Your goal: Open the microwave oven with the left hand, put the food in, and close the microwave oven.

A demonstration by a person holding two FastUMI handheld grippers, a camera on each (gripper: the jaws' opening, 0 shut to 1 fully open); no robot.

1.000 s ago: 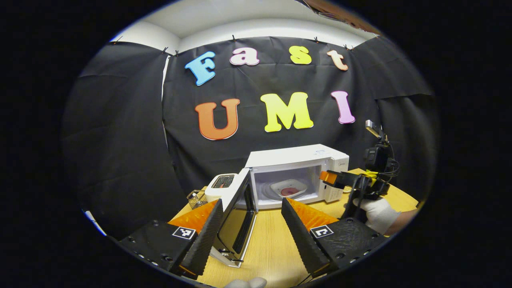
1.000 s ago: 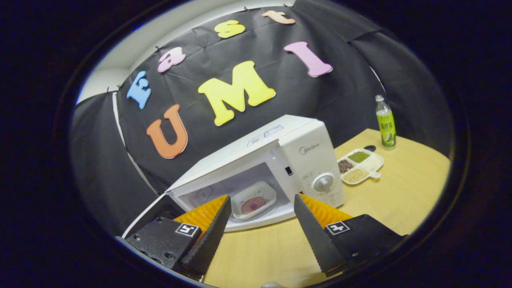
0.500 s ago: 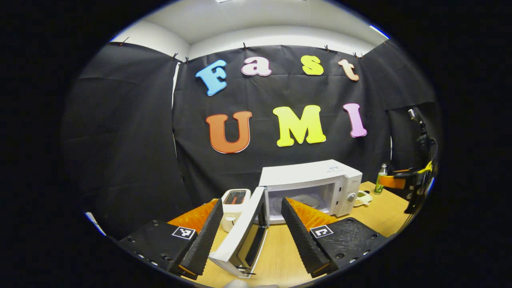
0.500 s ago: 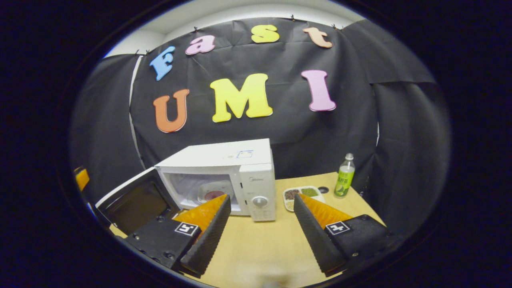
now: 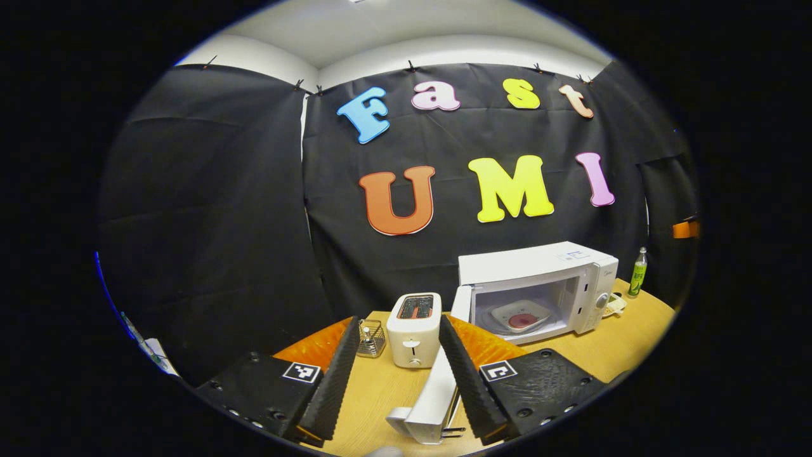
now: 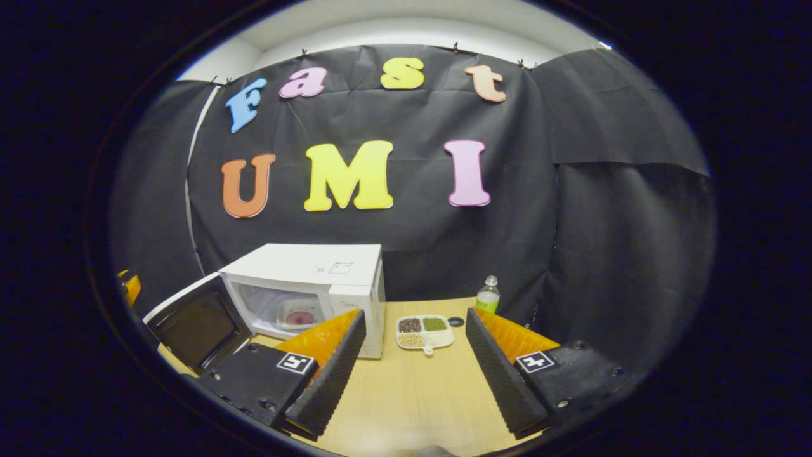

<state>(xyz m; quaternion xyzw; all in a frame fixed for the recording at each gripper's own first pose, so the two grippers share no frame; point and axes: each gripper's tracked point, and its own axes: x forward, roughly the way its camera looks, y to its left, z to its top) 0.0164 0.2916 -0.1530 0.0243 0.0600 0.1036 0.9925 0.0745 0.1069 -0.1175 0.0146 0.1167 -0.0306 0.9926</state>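
The white microwave (image 5: 539, 270) stands at the back of the wooden table with its door (image 5: 432, 398) swung wide open. A white plate with reddish food (image 5: 520, 315) lies inside the cavity. My left gripper (image 5: 396, 381) is open, and the door's outer edge lies between its fingers, close to the right finger. In the right gripper view the microwave (image 6: 317, 270) is at the left, its door (image 6: 196, 320) open and the plate (image 6: 298, 315) inside. My right gripper (image 6: 412, 374) is open, holds nothing and hangs over bare table to the right of the microwave.
A white toaster (image 5: 413, 329) and a small wire basket (image 5: 371, 337) stand left of the microwave. Right of it lie a divided tray of beans (image 6: 424, 331), a black cap (image 6: 455, 321) and a green bottle (image 6: 487, 298). The wooden table (image 6: 412, 393) stretches in front.
Both grippers have drawn back from the microwave. The right gripper levelled out and swung right, off the cavity. The left view shifted left, so the door's edge now lies between the left fingers.
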